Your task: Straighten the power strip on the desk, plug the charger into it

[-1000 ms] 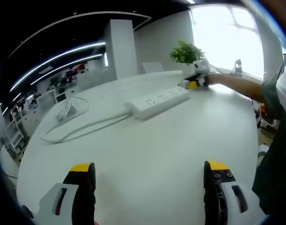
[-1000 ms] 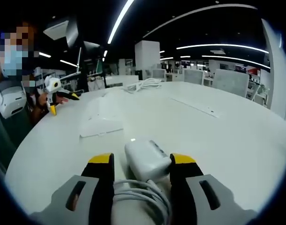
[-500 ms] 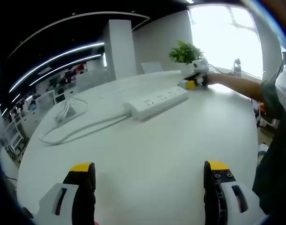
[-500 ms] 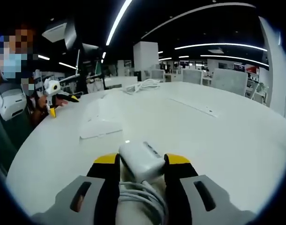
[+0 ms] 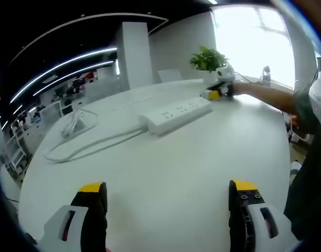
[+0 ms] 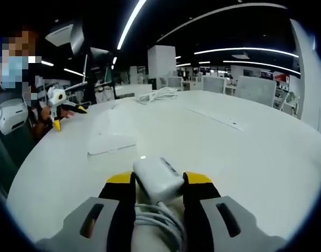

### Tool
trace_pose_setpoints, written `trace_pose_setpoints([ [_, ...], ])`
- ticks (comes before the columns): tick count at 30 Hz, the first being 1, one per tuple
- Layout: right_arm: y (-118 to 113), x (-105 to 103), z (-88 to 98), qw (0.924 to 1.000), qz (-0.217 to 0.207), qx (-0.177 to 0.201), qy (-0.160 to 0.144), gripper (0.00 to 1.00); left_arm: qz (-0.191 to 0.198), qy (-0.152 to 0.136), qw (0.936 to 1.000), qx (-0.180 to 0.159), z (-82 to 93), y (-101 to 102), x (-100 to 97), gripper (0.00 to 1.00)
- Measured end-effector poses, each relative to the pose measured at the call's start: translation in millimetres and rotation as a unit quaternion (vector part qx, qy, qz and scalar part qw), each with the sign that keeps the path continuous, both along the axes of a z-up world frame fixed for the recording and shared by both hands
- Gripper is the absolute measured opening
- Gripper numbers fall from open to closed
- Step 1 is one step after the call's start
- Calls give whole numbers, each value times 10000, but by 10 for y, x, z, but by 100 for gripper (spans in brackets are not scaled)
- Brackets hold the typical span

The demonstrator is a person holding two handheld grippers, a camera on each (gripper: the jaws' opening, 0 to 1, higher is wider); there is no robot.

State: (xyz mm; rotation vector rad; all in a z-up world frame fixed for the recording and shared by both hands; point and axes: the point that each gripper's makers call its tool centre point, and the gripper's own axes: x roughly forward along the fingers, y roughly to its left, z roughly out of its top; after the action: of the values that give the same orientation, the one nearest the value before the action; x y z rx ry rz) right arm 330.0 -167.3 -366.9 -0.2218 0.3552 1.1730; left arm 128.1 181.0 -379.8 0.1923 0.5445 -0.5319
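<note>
Since a second ago right gripper (image 6: 159, 181) jaws narrow onto charger (image 6: 157, 178) — we clamp it for plugging; left gripper (image 5: 168, 202) wide, empty, facing power strip (image 5: 176, 113) to straighten.

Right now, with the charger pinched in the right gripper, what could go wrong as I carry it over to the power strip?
The right gripper holds the charger near one end, so it may twist or slip in transit. Its coiled cable bunches between the jaws and could snag or drag. The power strip lies loose on the desk, angled, with the left gripper open and away from it, so pushing a plug in may just slide it.
</note>
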Motion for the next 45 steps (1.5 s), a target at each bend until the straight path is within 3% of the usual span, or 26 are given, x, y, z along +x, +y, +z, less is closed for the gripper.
trace_pose_setpoints([
  [5, 64, -77, -4, 10000, 82, -38, 15, 33, 6, -1, 10000, -2, -1, 7, 4, 99],
  [10, 21, -5, -11, 9997, -189, -154, 43, 26, 17, -8, 10000, -6, -3, 13, 0, 99],
  [14, 19, 15, -15, 9994, -279, -193, -47, 25, 42, -11, 10000, -8, -5, 31, -7, 99],
  [20, 16, 31, -17, 9990, -385, -93, 197, 25, 44, -15, 10000, -27, -3, 32, -5, 99],
  [34, 34, 3, -9, 9987, -487, -138, -1, 24, 79, -24, 10000, -42, 4, 56, -14, 99],
  [36, 40, -9, -9, 9979, -593, -13, 277, 24, 84, -31, 10000, -35, 6, 60, -17, 99],
  [38, 16, 23, -7, 9978, -639, -85, 153, 24, 93, -26, 9999, -41, 5, 62, -20, 99],
  [45, 17, 19, -5, 9972, -726, -132, 145, 24, 101, -37, 9999, -1, 15, 82, -27, 99],
])
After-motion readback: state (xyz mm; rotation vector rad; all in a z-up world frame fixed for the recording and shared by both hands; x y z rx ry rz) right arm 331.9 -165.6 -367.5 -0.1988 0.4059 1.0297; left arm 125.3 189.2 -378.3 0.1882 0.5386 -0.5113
